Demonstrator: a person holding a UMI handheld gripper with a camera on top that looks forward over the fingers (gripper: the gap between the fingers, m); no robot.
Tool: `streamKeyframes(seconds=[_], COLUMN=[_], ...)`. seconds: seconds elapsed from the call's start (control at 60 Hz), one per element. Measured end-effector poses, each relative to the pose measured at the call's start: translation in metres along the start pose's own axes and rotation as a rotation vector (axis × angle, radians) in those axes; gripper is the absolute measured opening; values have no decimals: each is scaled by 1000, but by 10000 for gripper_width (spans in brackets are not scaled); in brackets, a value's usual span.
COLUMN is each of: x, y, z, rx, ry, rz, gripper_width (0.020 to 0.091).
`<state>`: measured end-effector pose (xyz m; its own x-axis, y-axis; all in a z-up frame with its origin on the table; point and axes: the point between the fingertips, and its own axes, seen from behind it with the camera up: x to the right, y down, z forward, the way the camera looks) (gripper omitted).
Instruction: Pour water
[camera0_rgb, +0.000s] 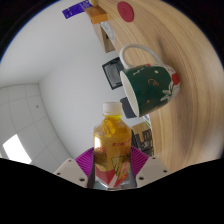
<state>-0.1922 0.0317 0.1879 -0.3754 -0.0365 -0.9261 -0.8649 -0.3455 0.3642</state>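
My gripper (112, 172) is shut on a clear bottle (112, 140) with a yellow-orange label and a pale cap. The bottle sits between the magenta pads (84, 160) and points ahead along the fingers. Just beyond its cap stands a dark green mug (150, 84) with a white inside and a handle on its far side. The mug rests on a light wooden table (190, 110), and the whole scene appears strongly tilted. The bottle's cap end lies close to the mug's rim, slightly below it.
A pink round coaster (125, 10) lies further along the table. Near it are a purple item (75, 11) and an orange one (97, 14). Small dark cards (114, 72) lie beside the mug. A pale tiled floor (45, 110) spreads beyond the table edge.
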Motion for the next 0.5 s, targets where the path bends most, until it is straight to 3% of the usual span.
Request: streamKeyframes(seconds=[0.25, 0.35, 0.5], x=[2, -34, -146], y=[12, 27, -23], z=[-2, -16, -55], rx=[-52, -97, 87], ry=[17, -85, -187], rz=[-50, -287, -1009], gripper_width=[488, 485, 489])
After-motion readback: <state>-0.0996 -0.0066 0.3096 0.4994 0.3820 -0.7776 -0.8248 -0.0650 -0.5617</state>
